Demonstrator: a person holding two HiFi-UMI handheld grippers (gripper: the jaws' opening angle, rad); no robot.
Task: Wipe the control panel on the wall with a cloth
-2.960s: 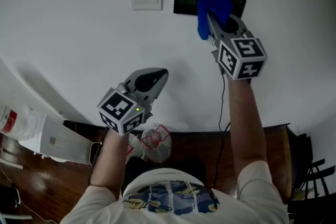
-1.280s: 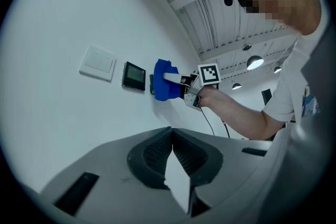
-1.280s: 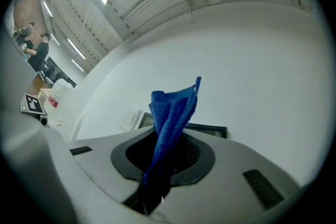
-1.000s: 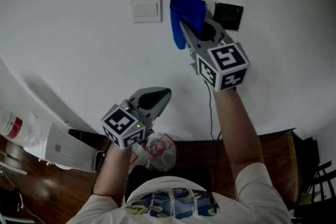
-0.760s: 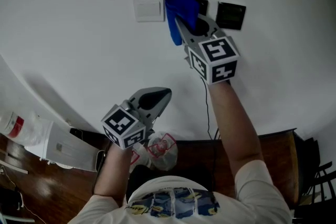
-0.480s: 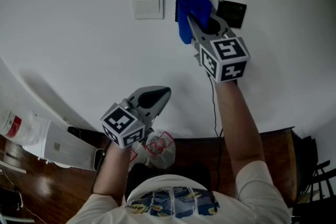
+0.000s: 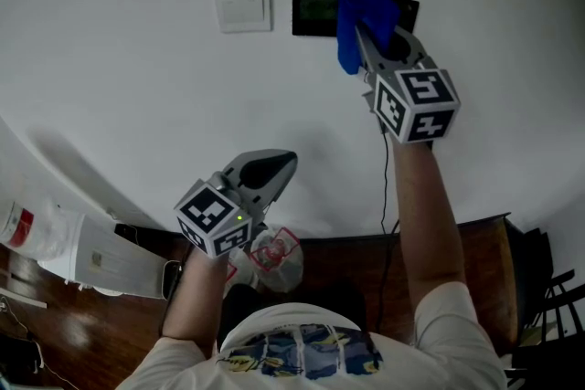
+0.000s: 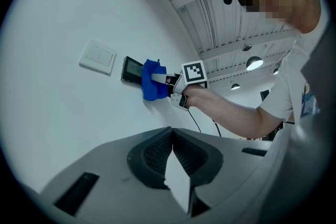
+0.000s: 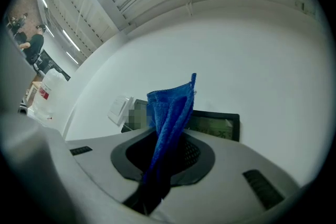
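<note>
Against white wall (image 7: 137, 87), blue cloth (image 7: 359, 14) clamped in right gripper (image 7: 375, 39) over control panel (image 7: 315, 11); left gripper (image 7: 277, 162) closed

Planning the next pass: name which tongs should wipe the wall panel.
Right. The right tongs are shut on the blue cloth, which sits at the control panel. The left tongs are shut, empty, and held lower, away from the panel.

Your cloth (image 7: 364, 14) looked soft, napped blue fabric; the control panel (image 7: 313, 11) showed glossy dark plastic, the light switch (image 7: 243, 7) smooth white plastic, the wall (image 7: 137, 87) matt paint, the floor (image 7: 55, 333) polished, shiny wood.
</note>
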